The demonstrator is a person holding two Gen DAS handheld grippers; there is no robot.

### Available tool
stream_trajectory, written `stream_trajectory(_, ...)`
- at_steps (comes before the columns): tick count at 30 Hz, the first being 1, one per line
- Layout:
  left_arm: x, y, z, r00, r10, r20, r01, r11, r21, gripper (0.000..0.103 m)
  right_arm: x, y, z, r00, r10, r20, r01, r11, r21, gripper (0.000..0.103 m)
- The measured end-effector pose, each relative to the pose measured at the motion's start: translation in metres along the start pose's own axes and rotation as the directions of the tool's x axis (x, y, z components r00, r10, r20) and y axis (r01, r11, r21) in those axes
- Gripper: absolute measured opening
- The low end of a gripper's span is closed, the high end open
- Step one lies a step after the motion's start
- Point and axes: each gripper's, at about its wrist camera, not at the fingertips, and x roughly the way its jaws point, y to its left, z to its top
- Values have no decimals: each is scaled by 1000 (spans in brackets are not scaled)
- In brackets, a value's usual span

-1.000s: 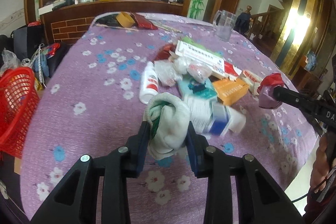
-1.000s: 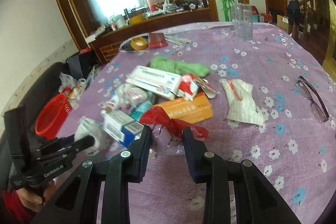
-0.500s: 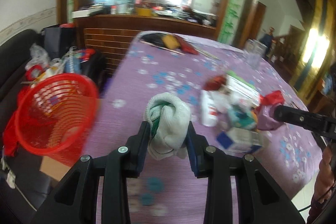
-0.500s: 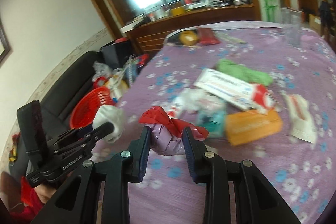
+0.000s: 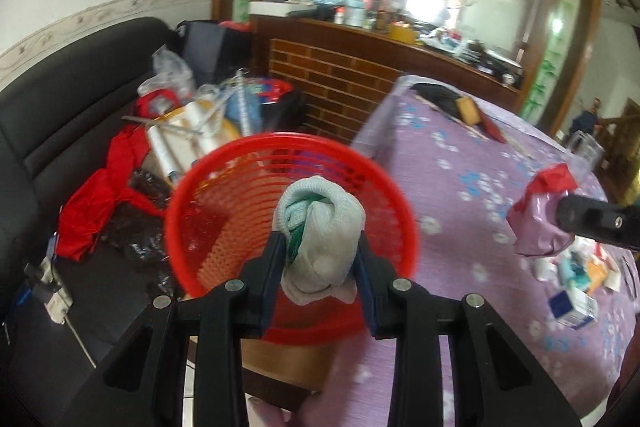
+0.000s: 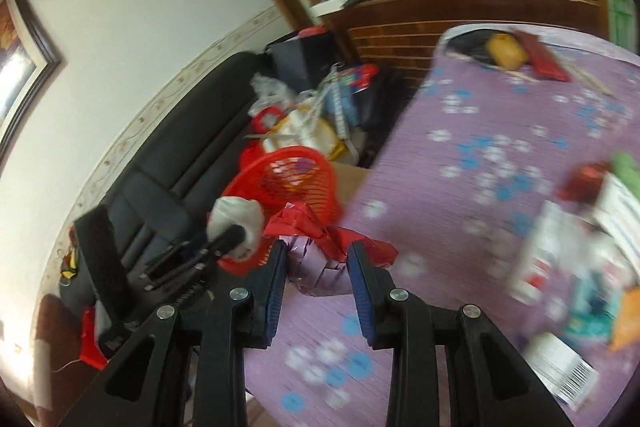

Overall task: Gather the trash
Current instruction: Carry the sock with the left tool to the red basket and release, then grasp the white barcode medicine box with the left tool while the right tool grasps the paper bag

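Clamping a balled-up white and green cloth wad (image 5: pixel 320 227), the left gripper (image 5: pixel 320 259) hangs in front of the open mouth of a red plastic basket (image 5: pixel 224 187), its blue-lined pads pressed against both sides of the bundle. Seen from the right wrist, the same wad (image 6: pixel 236 219) shows pale at the tip of the left gripper (image 6: pixel 234 237), level with the near rim of the basket (image 6: pixel 296 179).

The right gripper (image 6: pixel 318 259) is closed on a crumpled red and lilac wrapper (image 6: pixel 316 239), which bulges up between its pads above the edge of the table; from the left wrist that wrapper (image 5: pixel 536 211) appears to the right, above the purple flowered tablecloth (image 5: pixel 460 187), pinched by the black tip of the right gripper (image 5: pixel 560 213).

Beyond the basket, a black sofa (image 5: pixel 60 99) carries a heap of red cloth, plastic bags and rolls. Farther right on the tablecloth (image 6: pixel 480 155), blurred cartons and packets (image 6: pixel 560 259) lie scattered, well apart from the basket. A wooden counter with brick-pattern front (image 5: pixel 340 75) stands behind, below a large glass pane.
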Motion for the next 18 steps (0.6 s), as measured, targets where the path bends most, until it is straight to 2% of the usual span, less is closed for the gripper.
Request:
stream_trajectory(5, 12, 24, 4, 1000, 13, -7, -14, 999, -35, 34, 47, 27, 22, 999, 40, -26, -40, 999, -16, 34)
stream_trajectory(8, 14, 26, 6, 1000, 13, 1, -13, 1000, -26, 47, 69, 34, 32, 998, 45, -38, -46, 999, -10, 37)
stream_trajectory(9, 15, 27, 7, 1000, 19, 9, -19, 1000, -25, 56, 74, 35, 33, 998, 52, -40, -52, 999, -5, 38)
stream_trajectory(10, 14, 26, 7, 999, 26, 21, -26, 999, -25, 62, 80, 35, 35, 998, 57, -40, -57, 998, 4, 44)
stream_trajectory(13, 10, 25, 8, 999, 26, 36, -25, 999, -32, 65, 79, 32, 37, 999, 49, -22, -48, 999, 16, 56)
stream_trajectory(16, 5, 20, 4, 999, -5, 35, 6, 999, -40, 66, 63, 24, 32, 999, 48, 1, -48, 999, 13, 58)
stream_trajectory(18, 1, 14, 0, 999, -27, 41, 28, 999, -38, 69, 49, 17, 27, 999, 32, 20, -32, 999, 12, 65)
